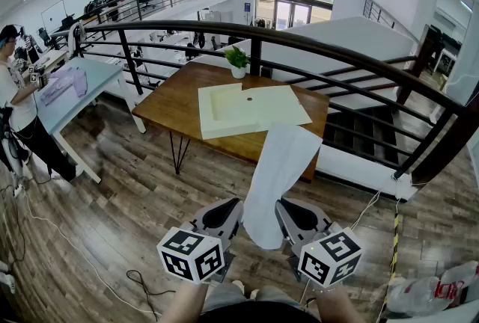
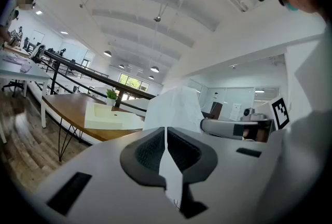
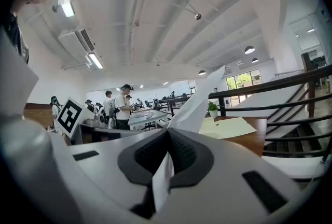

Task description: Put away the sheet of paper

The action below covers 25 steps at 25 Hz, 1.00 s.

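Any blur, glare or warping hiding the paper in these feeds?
Head view: evenly lit, sharp; fisheye bows the railing, the sheet of paper reads clearly. Left gripper view: strong warp, left gripper soft up close, white paper barely stands out from the pale wall. Right gripper view: same warp, ceiling lamps bright, no glare on the paper.

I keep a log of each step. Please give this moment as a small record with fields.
sheet of paper: in the air, short of the table
left gripper: shut on the sheet's near end
right gripper: shut on the same end
wooden table: carries open cream folder and potted plant
task: paper not yet put away
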Available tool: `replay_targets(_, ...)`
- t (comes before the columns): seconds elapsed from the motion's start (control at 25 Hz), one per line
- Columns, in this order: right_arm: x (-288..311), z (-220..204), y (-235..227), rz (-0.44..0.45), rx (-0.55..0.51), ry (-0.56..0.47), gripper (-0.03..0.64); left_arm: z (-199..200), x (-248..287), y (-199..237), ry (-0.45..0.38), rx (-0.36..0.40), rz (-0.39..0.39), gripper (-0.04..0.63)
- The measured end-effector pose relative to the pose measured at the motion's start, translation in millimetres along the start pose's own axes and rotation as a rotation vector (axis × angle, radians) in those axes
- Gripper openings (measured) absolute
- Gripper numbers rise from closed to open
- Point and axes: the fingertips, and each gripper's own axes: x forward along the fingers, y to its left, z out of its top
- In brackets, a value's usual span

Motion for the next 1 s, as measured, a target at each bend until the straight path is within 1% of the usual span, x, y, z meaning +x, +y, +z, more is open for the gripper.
replay_targets(0.2, 1.3, -0.2, -0.1, -0.002, -0.006, 0.006, 0.026, -1.3, 1.3, -0.9, 0.007, 0.000, -0.008, 0.028)
replay_targets(0.36, 1.0, -1.5, 0.3, -0.012, -0.012, 0.012, 0.026, -2.7, 0.2, -0.3, 0.008, -0.019, -0.017, 0.028)
replay_targets(0.4, 0.9, -1.6, -1.0, -0.019, 0.000, 0.004, 0.026, -3.2, -0.2, 0.7, 0.008, -0.019, -0.017, 0.028)
replay_targets(0.48, 1.1, 0.8, -5.4, -0.030, 0.057, -0.033, 0.026, -3.1, -0.4, 3.8, 0.008, -0.019, -0.018, 0.026)
replay_targets(0.56, 3.2, 1.7, -7.7, -0.022, 0.106, -0.051, 0.027, -2.0, -0.4, 8.0, 0.007, -0.022, -0.020, 0.028)
replay_targets(0.72, 8.2, -0.8, -5.1, -0.046, 0.059, -0.019, 0.028, -0.2, -4.3, 16.8, 0.005, -0.028, -0.025, 0.028)
replay_targets(0.84, 15.7, 1.3, -3.4, -0.061, 0.048, -0.019, 0.028, 2.1, -5.7, 25.4, 0.004, -0.026, -0.032, 0.028)
replay_targets(1.0, 27.6, -5.7, -7.1, -0.081, 0.047, -0.009, 0.028, -2.5, -1.3, 39.3, 0.026, -0.023, -0.041, 0.027)
